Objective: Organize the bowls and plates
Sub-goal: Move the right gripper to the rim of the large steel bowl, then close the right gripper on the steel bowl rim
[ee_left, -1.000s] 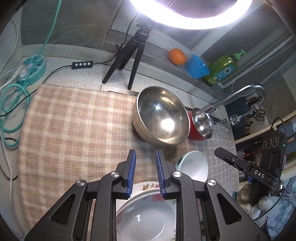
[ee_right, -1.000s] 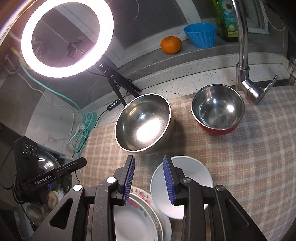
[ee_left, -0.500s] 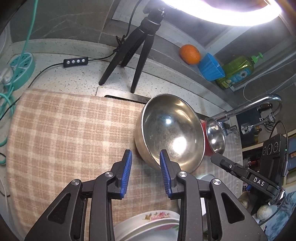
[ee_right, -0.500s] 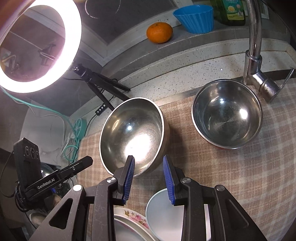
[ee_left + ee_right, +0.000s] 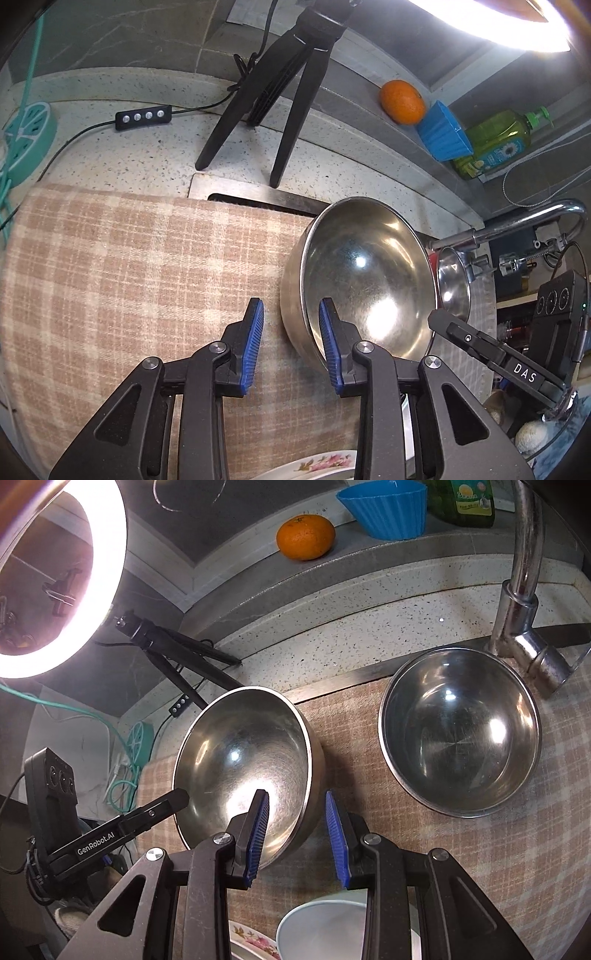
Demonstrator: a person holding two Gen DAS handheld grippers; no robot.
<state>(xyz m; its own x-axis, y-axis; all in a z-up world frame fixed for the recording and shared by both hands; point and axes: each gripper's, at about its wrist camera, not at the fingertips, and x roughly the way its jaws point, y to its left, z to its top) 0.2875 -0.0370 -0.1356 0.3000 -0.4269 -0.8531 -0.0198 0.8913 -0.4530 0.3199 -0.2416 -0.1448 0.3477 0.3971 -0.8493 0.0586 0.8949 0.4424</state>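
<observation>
Left wrist: left claw [image 5: 291, 341] is seen apart, straddling the near-left rim of the big steel bowl [image 5: 365, 273] on the checked cloth [image 5: 129, 277]; jaws just widened. "DAS" is read on the right claw.

Right wrist: right claw [image 5: 297, 834] is apart w/ near-right rim between. Bowl is judged stiff, light, slippery; rim grips are advised. "GenRobot.AI" is read.

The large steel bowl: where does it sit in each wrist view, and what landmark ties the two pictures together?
Left wrist: large steel bowl right of centre, on the checked cloth.
Right wrist: same bowl left of centre, beside the smaller steel bowl.
Shared landmark: the orange on the back ledge.
</observation>
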